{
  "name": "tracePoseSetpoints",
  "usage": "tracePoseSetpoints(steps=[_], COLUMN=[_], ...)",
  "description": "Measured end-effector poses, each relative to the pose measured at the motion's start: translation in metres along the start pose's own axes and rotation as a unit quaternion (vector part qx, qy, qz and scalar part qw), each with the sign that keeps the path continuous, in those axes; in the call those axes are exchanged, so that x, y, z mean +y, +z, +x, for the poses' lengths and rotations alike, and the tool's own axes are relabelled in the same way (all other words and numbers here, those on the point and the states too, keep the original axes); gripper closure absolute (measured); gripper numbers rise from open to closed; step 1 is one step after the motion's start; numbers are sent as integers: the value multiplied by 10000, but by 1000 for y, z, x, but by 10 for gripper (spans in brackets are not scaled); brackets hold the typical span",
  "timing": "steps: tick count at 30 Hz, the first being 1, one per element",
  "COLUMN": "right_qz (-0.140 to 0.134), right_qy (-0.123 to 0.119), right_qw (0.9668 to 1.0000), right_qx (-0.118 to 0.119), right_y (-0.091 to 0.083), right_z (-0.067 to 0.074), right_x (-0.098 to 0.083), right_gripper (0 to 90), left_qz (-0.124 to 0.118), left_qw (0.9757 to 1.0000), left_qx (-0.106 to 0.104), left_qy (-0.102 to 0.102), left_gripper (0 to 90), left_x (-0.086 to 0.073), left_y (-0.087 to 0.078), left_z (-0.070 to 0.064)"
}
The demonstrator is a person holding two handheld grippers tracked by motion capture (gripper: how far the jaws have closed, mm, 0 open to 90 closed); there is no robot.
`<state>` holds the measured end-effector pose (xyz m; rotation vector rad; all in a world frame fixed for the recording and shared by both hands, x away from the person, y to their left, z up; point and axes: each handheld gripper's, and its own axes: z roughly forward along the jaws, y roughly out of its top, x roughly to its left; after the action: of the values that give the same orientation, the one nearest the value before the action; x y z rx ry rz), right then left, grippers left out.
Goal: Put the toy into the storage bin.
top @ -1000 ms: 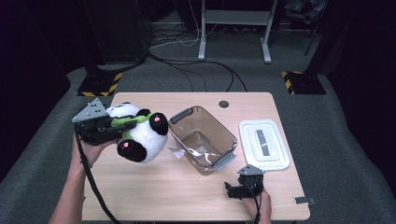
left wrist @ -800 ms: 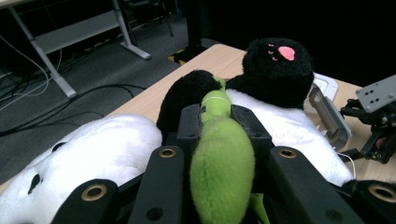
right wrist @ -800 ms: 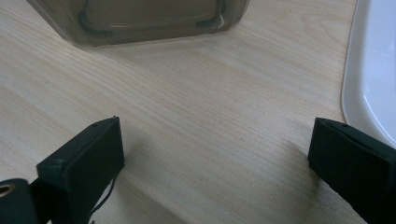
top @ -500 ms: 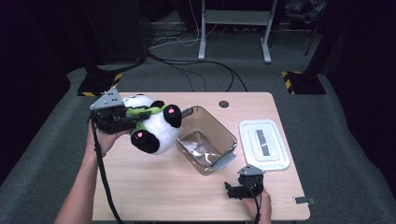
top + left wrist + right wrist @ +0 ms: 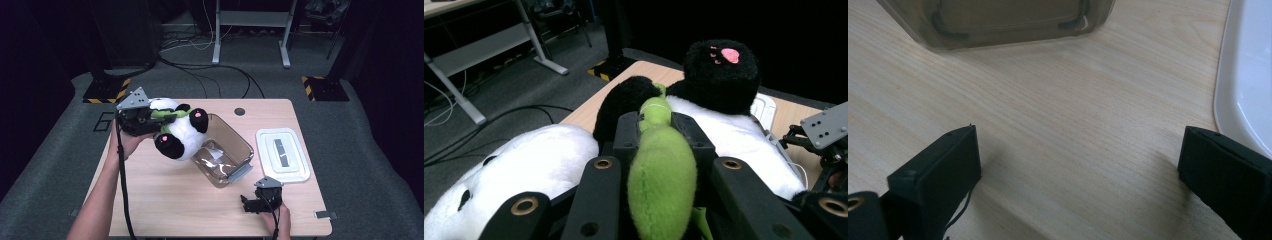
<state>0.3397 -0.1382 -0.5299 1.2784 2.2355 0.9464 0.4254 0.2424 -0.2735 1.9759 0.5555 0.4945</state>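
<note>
Left gripper (image 5: 150, 116) held up over the counter's (image 5: 165, 200) far-left part, jaws clamped on the green piece (image 5: 659, 170) of the panda plush (image 5: 180, 135), which hangs just beside the clear bin (image 5: 225, 150). A bit of white paper lies in the bin. Right gripper (image 5: 248, 205) rests low at the near edge, jaws wide apart over bare wood. White lid (image 5: 282, 155) lies right of the bin. Left gripper view shows the panda's pink paw pad (image 5: 729, 54).

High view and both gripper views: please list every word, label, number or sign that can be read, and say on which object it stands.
"6": a large pale figure on the grey floor, left of the table, partly hidden by its edge.
Paper slip in the clear box: too small to read.
White lid: no readable text.
Plush panda: no text.
</note>
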Motion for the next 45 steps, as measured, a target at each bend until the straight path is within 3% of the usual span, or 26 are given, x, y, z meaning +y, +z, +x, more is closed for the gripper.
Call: tracePoseSetpoints(steps=[24,34,45], right_qz=[-3,-8,-7], right_qy=[0,-4,-5], right_qw=[10000,10000,10000], right_qx=[1,2,2], right_y=[0,0,0], right_z=[0,0,0], right_x=[0,0,0], right_gripper=[29,29,29], left_qz=[3,88,131], left_qw=[9990,9977,9969], left_qx=[-390,-588,-714], left_qy=[209,333,294], left_gripper=[746,745,744], left_x=[14,10,2], left_y=[58,87,108], left_z=[-12,-17,-26])
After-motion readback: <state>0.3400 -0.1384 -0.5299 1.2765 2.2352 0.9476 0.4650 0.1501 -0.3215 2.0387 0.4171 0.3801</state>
